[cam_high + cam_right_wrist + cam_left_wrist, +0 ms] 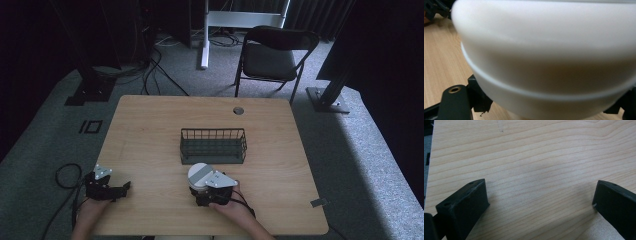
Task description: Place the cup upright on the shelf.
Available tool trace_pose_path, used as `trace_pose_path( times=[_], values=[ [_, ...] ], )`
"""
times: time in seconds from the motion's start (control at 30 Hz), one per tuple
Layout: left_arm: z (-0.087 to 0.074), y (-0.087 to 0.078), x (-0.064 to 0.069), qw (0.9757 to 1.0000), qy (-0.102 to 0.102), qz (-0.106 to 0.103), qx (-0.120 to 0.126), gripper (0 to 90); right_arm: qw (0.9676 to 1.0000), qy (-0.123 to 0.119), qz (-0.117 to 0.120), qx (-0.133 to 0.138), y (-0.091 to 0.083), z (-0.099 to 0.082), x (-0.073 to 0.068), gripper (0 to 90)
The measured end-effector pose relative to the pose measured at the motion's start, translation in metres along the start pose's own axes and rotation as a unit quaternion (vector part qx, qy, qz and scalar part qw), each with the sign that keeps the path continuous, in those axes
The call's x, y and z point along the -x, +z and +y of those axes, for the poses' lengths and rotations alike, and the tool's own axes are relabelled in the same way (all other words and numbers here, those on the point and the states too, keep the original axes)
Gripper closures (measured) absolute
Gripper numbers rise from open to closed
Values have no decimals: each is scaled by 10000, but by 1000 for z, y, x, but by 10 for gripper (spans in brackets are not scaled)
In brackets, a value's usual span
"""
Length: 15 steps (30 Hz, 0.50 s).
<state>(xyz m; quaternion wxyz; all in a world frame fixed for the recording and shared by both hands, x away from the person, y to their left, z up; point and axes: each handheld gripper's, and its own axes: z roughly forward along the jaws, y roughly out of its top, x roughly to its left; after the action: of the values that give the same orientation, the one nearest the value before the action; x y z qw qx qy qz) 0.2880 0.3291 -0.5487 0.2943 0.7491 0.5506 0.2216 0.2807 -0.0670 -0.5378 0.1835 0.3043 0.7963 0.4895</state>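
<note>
Room: dim, grey carpet, dark drapes. A black folding chair [272, 55] stands beyond the table, beside a white stand [220, 22]; cables [155, 70] run over the floor at the far left.

Table [150, 130]: light wood, square, with a round grommet hole [238, 110] near its far edge.

Basket [213, 145]: dark wire, oblong, upright at the table's middle, nothing seen inside.

Bowl [199, 175]: white, round, with a raised ring around its wall, just in front of the basket on the near side, close to it but apart. In the right gripper view its wall [544, 57] looms large and blurred, with wood showing beneath and to one side. Whether it rests on the table or is lifted cannot be told.

Right tool [210, 192]: held in the person's right hand [227, 207] at the near edge, right of centre. Its jaws sit at either side of the bowl's lower wall, grasping it.

Left tool [120, 190]: held in the person's left hand [90, 210] at the near left corner, well apart from bowl and basket. In the left gripper view its jaws are spread wide over bare wood, released, nothing between them.
</note>
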Motion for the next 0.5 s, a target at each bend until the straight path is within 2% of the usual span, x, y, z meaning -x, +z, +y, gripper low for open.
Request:
trace_pose_path(
  times=[0.2, 0.5],
  values=[
    [0, 0, 0, 10000, -2, 0, 1, 1, 9999, 124, -8, -22, -2, 2, 5, 185],
    [0, 0, 0, 10000, -2, 0, 1, 1, 9999, 141, 63, 39, -9, 14, 9, 185]
  ],
)
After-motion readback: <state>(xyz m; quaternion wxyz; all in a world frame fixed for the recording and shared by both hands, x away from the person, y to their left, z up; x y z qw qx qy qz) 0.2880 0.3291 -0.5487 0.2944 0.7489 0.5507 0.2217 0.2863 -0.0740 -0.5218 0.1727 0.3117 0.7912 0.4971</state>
